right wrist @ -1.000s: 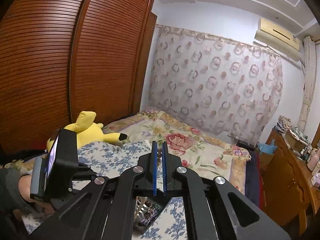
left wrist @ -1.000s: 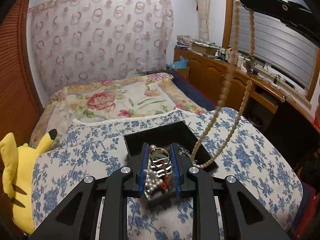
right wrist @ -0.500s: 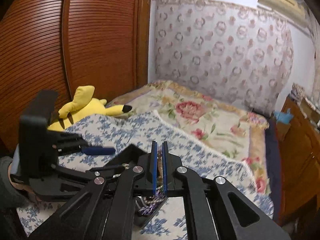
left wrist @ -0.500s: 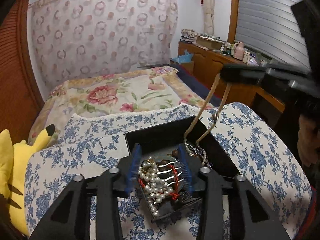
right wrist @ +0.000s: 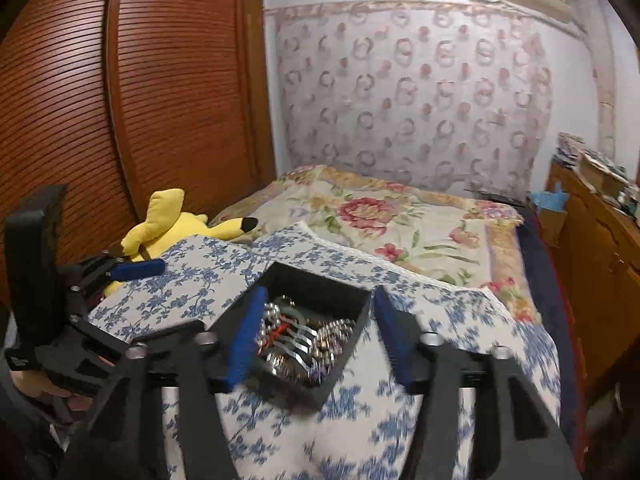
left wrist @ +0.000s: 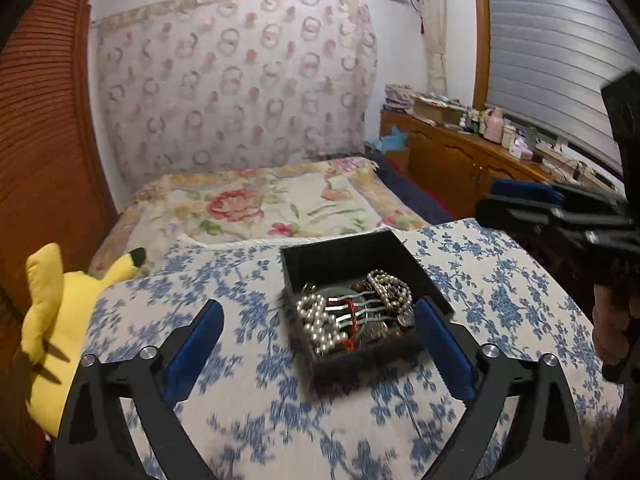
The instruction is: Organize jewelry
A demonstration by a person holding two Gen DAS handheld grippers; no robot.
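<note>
1. Sitting a little right of centre in the left wrist view, a black jewelry box [left wrist: 362, 276] rests on a blue-and-white floral cloth [left wrist: 240, 400]; in the right wrist view the same box [right wrist: 340, 356] lies at lower centre.
2. Inside the box is a tangle of pieces: a white pearl strand [left wrist: 318, 324] toward its left, a beige bead necklace [left wrist: 390, 286] heaped toward its right, and a red cord [left wrist: 351, 322] between them. The far half of the box interior looks bare and dark.
3. The left gripper [left wrist: 318, 346] has its jaws spread wide. Its blue pads [left wrist: 194, 354] stand well apart along the bottom of the frame; the right pad sits just beside the box's near right corner, the left pad over bare cloth. Nothing is held between them.
4. The right gripper [right wrist: 318, 334] is also spread, with one blue finger at either side of the box. Whether the fingers touch the box walls cannot be told, as the frame is blurred.
5. At the right edge of the left wrist view the right gripper appears again, a hand [left wrist: 612, 324] wrapped on its grip.
6. A yellow plush toy [left wrist: 52, 320] lies at the left edge of the cloth, and a flowered bedspread [left wrist: 256, 204] stretches beyond it toward a patterned curtain [left wrist: 236, 80].
7. A wooden sideboard [left wrist: 452, 160] with small clutter stands at upper right.
</note>
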